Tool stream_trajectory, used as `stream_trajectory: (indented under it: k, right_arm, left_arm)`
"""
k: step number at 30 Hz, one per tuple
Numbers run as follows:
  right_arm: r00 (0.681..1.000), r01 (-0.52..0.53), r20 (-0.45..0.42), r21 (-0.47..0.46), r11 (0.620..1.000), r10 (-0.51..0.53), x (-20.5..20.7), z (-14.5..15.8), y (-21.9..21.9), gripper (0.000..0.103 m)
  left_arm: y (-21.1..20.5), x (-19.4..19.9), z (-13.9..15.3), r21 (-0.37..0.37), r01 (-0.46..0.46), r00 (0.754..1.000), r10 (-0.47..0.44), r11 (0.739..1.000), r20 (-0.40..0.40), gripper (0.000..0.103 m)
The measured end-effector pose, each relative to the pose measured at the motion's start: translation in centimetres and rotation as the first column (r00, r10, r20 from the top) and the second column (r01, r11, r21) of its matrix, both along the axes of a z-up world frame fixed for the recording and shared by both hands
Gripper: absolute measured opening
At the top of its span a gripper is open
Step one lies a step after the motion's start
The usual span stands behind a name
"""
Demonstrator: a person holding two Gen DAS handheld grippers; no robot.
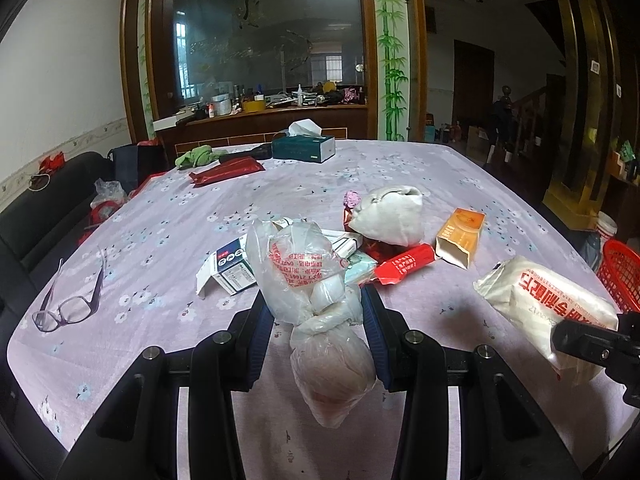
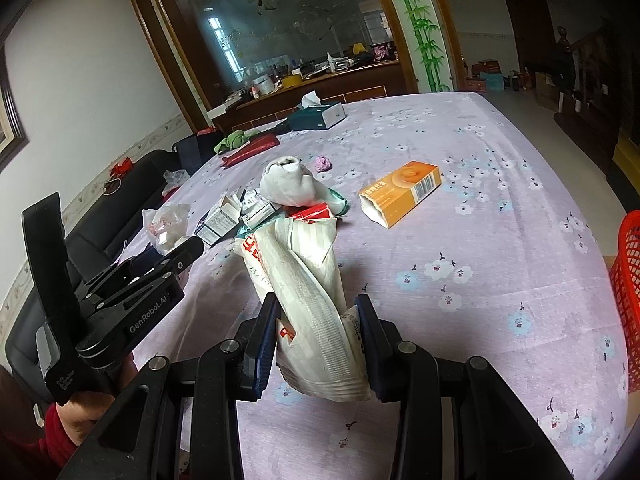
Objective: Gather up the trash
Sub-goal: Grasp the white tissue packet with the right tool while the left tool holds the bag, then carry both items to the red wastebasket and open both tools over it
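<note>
Gripping a knotted plastic bag (image 1: 320,312), left gripper (image 1: 318,312) lifts it above the table (image 1: 440,168); right gripper (image 2: 318,320) clenches a white wrapper (image 2: 308,300), red basket (image 2: 628,288) far right.

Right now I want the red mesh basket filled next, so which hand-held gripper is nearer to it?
Right. The right hand-held gripper has the red mesh basket just off its right side; the left hand-held gripper sits farther left.

The red basket (image 2: 628,300) is cut off by the frame's right edge.
</note>
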State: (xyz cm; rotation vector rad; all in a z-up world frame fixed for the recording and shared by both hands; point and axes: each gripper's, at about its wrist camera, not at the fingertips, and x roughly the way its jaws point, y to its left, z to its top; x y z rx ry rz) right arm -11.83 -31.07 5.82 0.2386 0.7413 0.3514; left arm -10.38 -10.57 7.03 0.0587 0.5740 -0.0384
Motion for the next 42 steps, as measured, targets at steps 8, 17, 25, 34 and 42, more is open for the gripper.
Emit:
stream_trajectory:
  k: [8, 17, 25, 34, 42]
  right_arm:
    - [1.0, 0.014, 0.0, 0.012, 1.0, -0.014, -0.3, -0.1, -0.8, 0.041]
    - [0.999, 0.033, 0.004, 0.03, 0.999, -0.033, -0.7, 0.0, -1.8, 0.041]
    - [0.998, 0.055, 0.005, 0.046, 0.997, -0.055, -0.8, 0.0, -3.0, 0.041]
    - [0.994, 0.104, 0.003, 0.07, 0.992, -0.105, -1.2, -0.1, -5.2, 0.041]
    - [0.964, 0.265, -0.001, 0.108, 0.958, -0.266, -2.3, 0.8, -10.7, 0.041]
  left_arm:
    - [-1.1, -0.2, 0.0, 0.02, 0.017, 1.0, -0.017, 1.0, -0.002, 0.042]
    - [-2.3, -0.2, -0.2, 0.04, 0.036, 0.999, -0.036, 0.999, -0.011, 0.042]
    - [-3.4, -0.1, -0.6, 0.032, 0.071, 0.997, -0.07, 0.997, -0.043, 0.042]
    - [-5.4, 0.0, -1.0, 0.024, 0.122, 0.989, -0.119, 0.992, -0.083, 0.042]
    - [-9.6, 0.1, -0.5, -0.042, 0.29, 0.943, -0.293, 0.956, -0.156, 0.042]
